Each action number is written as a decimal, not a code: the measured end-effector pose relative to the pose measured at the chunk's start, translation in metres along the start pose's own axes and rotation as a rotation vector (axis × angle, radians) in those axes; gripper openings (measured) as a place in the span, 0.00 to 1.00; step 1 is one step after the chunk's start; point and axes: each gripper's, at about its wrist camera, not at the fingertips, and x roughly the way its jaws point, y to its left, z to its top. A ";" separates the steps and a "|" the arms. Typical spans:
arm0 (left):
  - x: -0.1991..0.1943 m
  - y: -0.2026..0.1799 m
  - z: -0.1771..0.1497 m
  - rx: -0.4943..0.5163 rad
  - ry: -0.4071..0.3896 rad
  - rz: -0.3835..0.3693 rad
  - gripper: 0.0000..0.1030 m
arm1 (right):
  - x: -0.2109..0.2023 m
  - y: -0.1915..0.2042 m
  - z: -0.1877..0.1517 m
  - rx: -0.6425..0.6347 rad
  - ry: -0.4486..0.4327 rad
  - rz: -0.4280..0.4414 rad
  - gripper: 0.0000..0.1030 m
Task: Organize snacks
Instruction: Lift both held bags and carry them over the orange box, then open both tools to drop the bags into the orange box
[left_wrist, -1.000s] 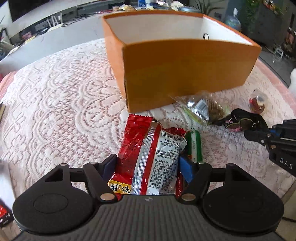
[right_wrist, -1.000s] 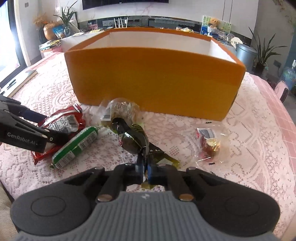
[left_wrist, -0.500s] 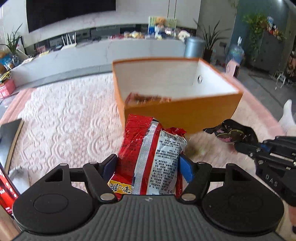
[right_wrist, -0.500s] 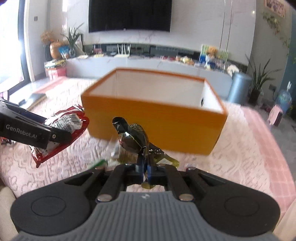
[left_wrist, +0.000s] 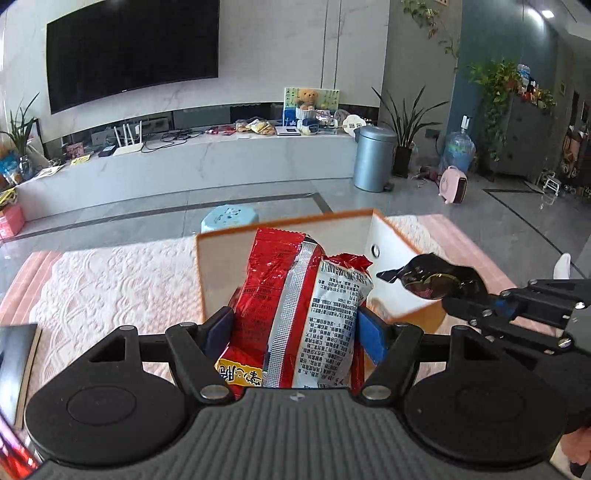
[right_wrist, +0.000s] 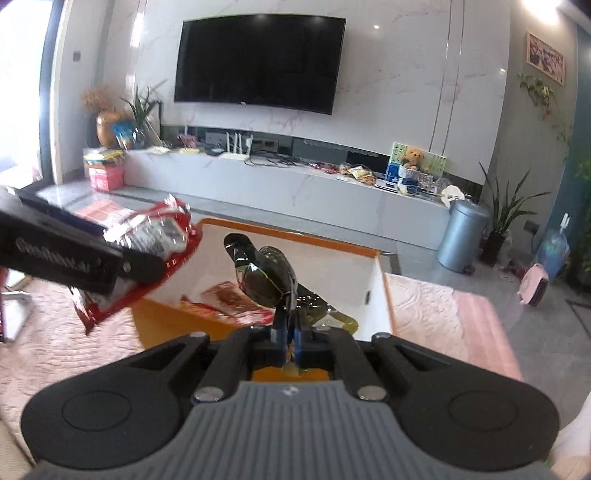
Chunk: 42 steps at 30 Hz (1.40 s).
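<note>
In the left wrist view, the left tongs (left_wrist: 293, 334) stood wide, their blue pads pressed against both sides of a red and silver snack packet (left_wrist: 295, 306), which was held clear of the tabletop (left_wrist: 110, 280). The packet stood upright in front of the orange box (left_wrist: 406, 243), hiding most of the box's open white interior. To the right of the box, the right tongs (left_wrist: 448, 304) reached in from the frame edge, clamped on a dark foil packet (left_wrist: 432, 277) held at about the level of the box's rim. The box rested on a white lace cloth over the pink tabletop. In the right wrist view, the right tongs (right_wrist: 291, 334) were fully closed, pinching the lower edge of the dark foil packet (right_wrist: 267, 275), which rose above the fingers over the near wall of the orange box (right_wrist: 384, 291). Inside the box, red wrappers (right_wrist: 225, 295) lay on the white floor; their exact number could not be told. To the left of the box, the left tongs (right_wrist: 144, 264) held the red and silver snack packet (right_wrist: 147, 243) tilted above the box's left corner. Beyond the box stood a long white media console (right_wrist: 295, 192) with a wall-mounted television (right_wrist: 258, 62) above it.
</note>
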 end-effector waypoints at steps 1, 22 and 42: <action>0.006 -0.002 0.006 0.005 -0.001 0.007 0.79 | 0.007 -0.003 0.004 -0.012 0.005 -0.014 0.00; 0.131 -0.010 0.023 0.078 0.138 0.079 0.79 | 0.169 -0.028 0.013 -0.080 0.250 -0.081 0.00; 0.168 -0.017 0.005 0.149 0.300 0.125 0.80 | 0.212 -0.036 0.006 -0.082 0.384 -0.032 0.00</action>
